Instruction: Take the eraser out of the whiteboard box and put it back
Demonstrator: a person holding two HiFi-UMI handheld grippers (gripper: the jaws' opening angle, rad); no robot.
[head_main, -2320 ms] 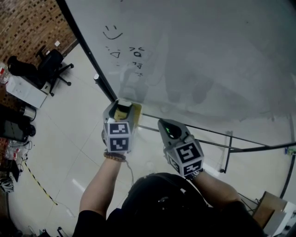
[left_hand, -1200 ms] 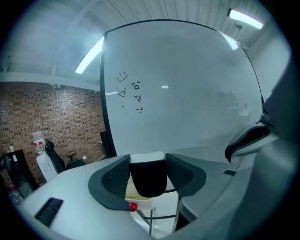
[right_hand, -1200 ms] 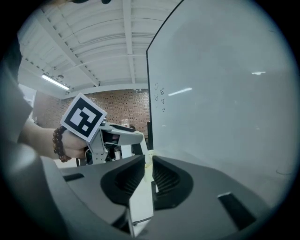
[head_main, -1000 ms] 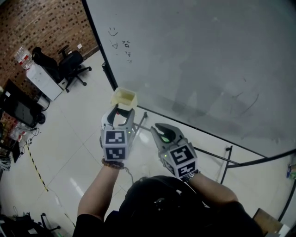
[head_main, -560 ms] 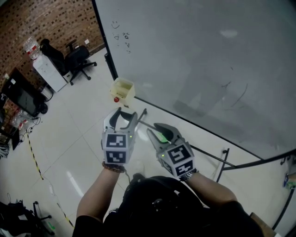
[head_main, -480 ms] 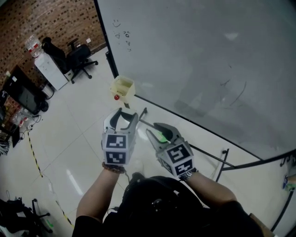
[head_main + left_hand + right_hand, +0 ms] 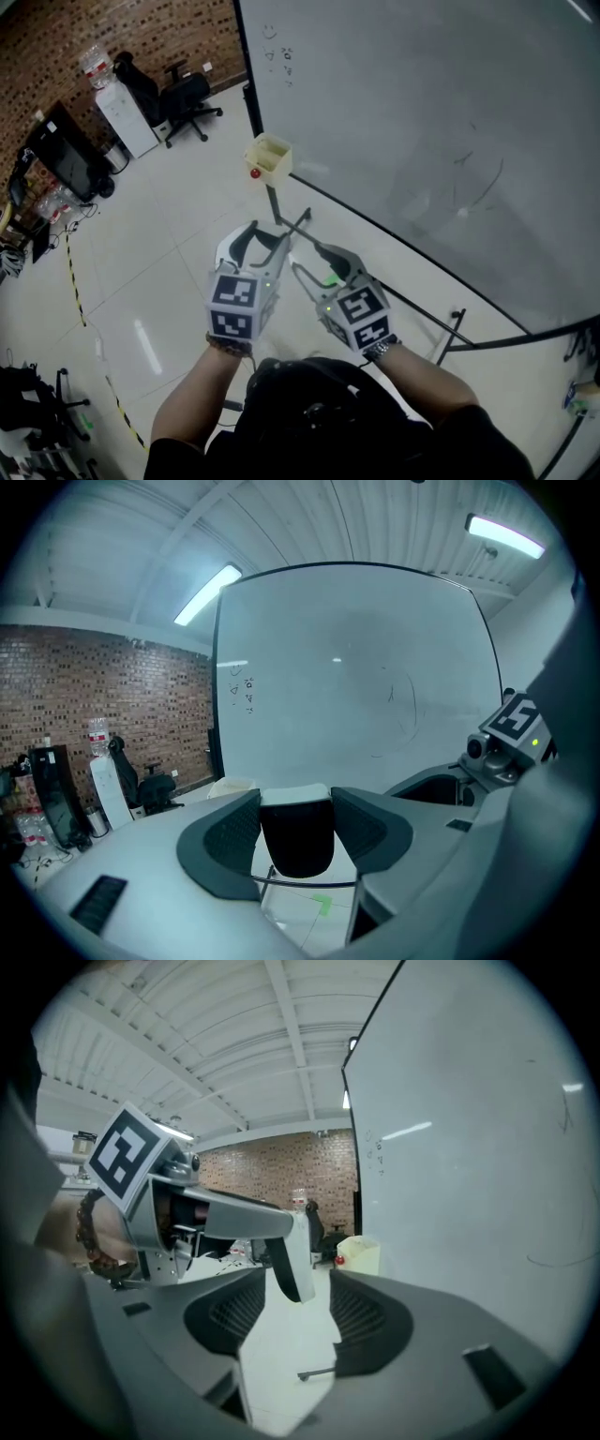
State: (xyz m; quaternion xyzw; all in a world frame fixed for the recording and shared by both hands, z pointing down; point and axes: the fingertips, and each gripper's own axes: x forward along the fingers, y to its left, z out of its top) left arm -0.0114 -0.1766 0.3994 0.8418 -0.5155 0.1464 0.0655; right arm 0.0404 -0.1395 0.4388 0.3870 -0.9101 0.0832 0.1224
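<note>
The jaws of my left gripper (image 7: pixel 265 242) pinch the eraser (image 7: pixel 296 836), which stands up tall between them. The jaws of my right gripper (image 7: pixel 296 1309) have just been opening wide and hold nothing. The yellow whiteboard box (image 7: pixel 269 157) hangs ahead, a bit to the left and well apart. I think my left hand is nearer.

left gripper (image 7: pixel 267 239): jaws clamped on eraser (image 7: pixel 296 836) | right gripper (image 7: pixel 306 258): jaws just been opening, empty | side by side
</note>
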